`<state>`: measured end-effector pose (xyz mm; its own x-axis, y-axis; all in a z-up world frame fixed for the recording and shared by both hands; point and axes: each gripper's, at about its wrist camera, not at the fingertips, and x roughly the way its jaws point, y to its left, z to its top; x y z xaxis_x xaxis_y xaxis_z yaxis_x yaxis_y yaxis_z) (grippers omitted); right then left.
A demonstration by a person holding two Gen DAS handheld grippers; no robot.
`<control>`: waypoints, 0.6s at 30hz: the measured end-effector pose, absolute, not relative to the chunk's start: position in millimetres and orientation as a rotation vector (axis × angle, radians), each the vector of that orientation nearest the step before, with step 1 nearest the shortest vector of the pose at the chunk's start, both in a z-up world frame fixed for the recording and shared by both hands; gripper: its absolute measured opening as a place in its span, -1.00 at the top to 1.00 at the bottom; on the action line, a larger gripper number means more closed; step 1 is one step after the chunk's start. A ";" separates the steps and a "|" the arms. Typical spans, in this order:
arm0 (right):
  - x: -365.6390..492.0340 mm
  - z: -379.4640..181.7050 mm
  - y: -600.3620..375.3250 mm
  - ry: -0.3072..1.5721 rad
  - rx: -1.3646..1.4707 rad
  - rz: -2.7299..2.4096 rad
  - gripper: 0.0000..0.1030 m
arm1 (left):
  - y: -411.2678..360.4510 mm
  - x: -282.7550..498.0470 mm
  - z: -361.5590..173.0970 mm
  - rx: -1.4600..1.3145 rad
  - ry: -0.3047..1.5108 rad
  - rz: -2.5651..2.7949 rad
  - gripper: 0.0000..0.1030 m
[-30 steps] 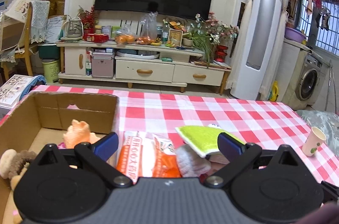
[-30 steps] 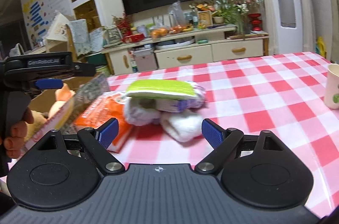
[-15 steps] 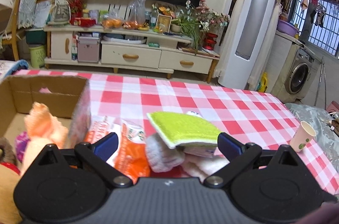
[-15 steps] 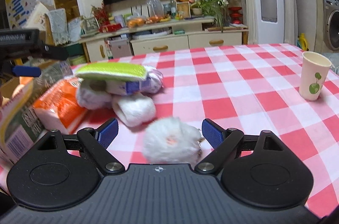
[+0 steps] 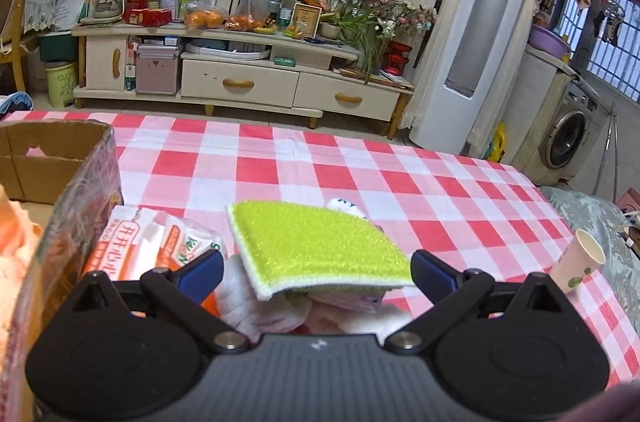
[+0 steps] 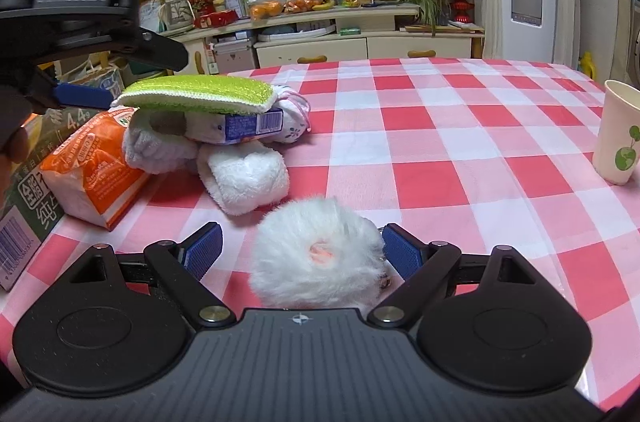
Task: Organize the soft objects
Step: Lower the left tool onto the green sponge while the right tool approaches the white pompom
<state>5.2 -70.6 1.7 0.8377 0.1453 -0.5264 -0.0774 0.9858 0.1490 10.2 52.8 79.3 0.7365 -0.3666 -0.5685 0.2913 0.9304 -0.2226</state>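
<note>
On the red-checked tablecloth (image 5: 360, 178) lies a pile of soft things. A green sponge (image 5: 316, 250) tops it, resting on a blue-printed box (image 6: 248, 126) and white fluffy cloths (image 6: 244, 178). My left gripper (image 5: 316, 274) is open, with the sponge's near edge between its fingers. In the right wrist view one of its fingers (image 6: 160, 52) reaches over the sponge (image 6: 200, 94) from the left. A white fluffy ball (image 6: 316, 258) with a pink spot lies between the fingers of my open right gripper (image 6: 302, 252), closer to the right pad.
An open cardboard box (image 5: 52, 158) with plush toys stands at the left. Orange packets (image 5: 132, 246) lean beside it. A paper cup (image 6: 618, 134) stands at the table's right. A printed carton (image 6: 24, 214) sits at the left edge.
My left gripper swung right, from the box to the sponge pile. My right gripper drew back from the pile, and the white fluffy ball now lies between its fingers.
</note>
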 end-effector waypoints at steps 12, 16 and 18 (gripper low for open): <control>19.4 -6.9 -85.5 0.611 0.167 0.104 -1.00 | 40.1 28.3 70.8 -0.198 0.668 -0.376 -0.92; 21.5 -8.5 -85.1 0.624 0.159 0.104 -1.00 | 40.1 30.4 67.0 -0.254 0.686 -0.397 -0.72; 22.3 -8.7 -85.2 0.632 0.142 0.096 -1.00 | 37.3 28.7 67.9 -0.255 0.689 -0.420 -0.70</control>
